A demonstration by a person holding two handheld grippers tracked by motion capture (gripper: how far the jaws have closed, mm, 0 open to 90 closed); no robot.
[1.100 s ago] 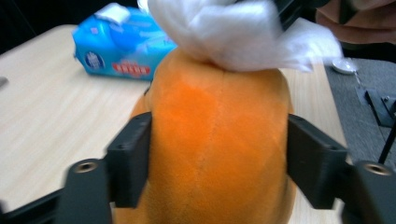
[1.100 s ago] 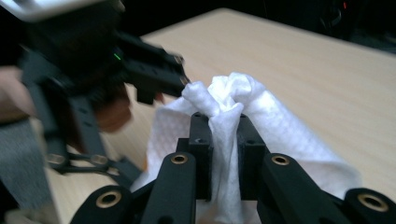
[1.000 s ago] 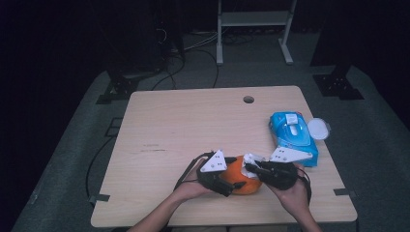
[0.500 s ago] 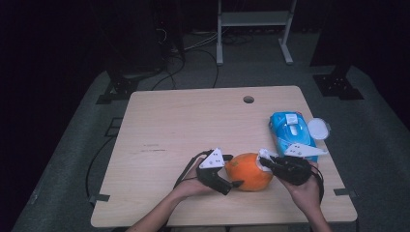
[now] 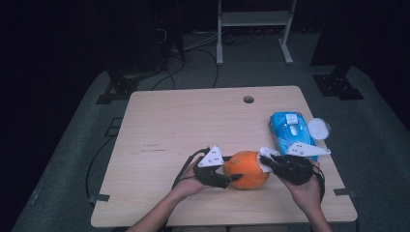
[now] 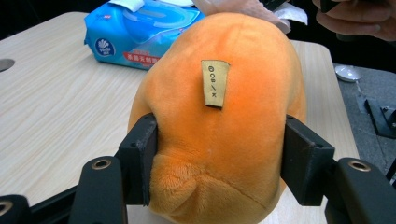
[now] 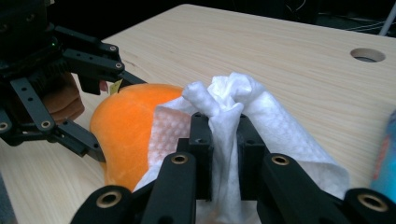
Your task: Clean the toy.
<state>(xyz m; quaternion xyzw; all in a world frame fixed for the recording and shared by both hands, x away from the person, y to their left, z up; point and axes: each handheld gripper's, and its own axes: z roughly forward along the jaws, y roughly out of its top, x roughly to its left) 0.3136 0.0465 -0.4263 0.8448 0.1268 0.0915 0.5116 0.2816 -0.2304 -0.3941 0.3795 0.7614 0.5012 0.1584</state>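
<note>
An orange plush toy [image 5: 247, 169] lies near the table's front edge, with a small tan tag on its top [image 6: 215, 84]. My left gripper [image 5: 231, 180] comes at it from the left. Its jaws have just been closing, and both pads [image 6: 140, 163] now press into the toy's sides [image 6: 219, 116]. From the right, my right gripper [image 5: 265, 162] is shut on a crumpled white wipe [image 7: 243, 102]. That wipe lies against the toy's right end [image 7: 126, 126]. The left gripper [image 7: 116, 119] also shows in the right gripper view, straddling the toy's far end.
A blue pack of wet wipes [image 5: 291, 133] lies at the right of the wooden table [image 5: 183, 125], just behind my right hand. A round white lid [image 5: 319, 128] sits beside it at the table's edge. A cable hole [image 5: 248, 99] is near the far edge.
The left jaws have closed in on the toy. The right gripper and its wipe have slid from the toy's top towards its right end, uncovering more of the orange plush.
</note>
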